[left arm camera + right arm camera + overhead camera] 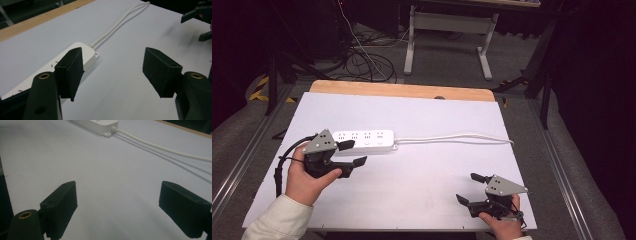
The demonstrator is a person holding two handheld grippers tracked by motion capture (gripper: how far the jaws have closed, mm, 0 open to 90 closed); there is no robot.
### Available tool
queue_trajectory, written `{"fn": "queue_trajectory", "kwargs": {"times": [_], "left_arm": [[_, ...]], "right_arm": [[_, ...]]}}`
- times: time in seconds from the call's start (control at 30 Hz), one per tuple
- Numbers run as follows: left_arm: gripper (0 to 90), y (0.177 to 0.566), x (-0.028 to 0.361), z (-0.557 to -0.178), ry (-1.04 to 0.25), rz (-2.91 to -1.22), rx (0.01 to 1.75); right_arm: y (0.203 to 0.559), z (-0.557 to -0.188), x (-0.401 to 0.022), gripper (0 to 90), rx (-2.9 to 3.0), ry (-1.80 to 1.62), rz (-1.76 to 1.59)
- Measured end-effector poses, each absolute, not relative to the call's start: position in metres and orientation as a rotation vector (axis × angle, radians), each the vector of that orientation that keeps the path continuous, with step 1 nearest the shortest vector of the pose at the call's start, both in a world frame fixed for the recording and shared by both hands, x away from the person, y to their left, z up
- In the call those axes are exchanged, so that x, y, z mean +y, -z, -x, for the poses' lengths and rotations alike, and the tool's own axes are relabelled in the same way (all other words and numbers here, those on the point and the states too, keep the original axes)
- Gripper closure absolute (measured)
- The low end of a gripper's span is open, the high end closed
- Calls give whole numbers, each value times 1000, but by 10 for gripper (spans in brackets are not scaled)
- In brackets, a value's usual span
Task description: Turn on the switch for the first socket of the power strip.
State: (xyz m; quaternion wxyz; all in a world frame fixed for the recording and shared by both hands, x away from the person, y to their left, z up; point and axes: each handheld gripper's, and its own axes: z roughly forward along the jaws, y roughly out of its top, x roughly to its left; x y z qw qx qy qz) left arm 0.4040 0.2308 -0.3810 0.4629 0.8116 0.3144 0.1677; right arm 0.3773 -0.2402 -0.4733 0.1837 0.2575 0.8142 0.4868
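A wide bench (422, 175) covered with a white sheet, its wooden edge showing at the far side, carries everything here. A long white plastic power strip (367, 141) with a row of sockets lies flat just ahead of the left claw (353, 153), its socket face up, probably so plugs can go in. Its thin white cable (452, 137) runs away toward the far right, beyond the right claw (471, 188). Both claws gape wide with nothing between the jaws; the left hovers beside the strip's near end, seemingly ready to steady it.
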Motion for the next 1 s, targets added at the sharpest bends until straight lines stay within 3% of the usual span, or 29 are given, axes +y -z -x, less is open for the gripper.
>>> {"fn": "queue_trajectory", "kwargs": {"times": [0.53,0.77,1.0], "left_arm": [[364,383,212,-431,-383,-2013,792],[368,390,205,-440,-438,-2046,787],[436,400,200,-458,-413,-2022,807]], "right_arm": [[473,-377,-240,155,2299,-1375,-723],[474,-378,-240,158,2301,-1367,-725],[474,-377,-240,159,2297,-1371,-720]]}}
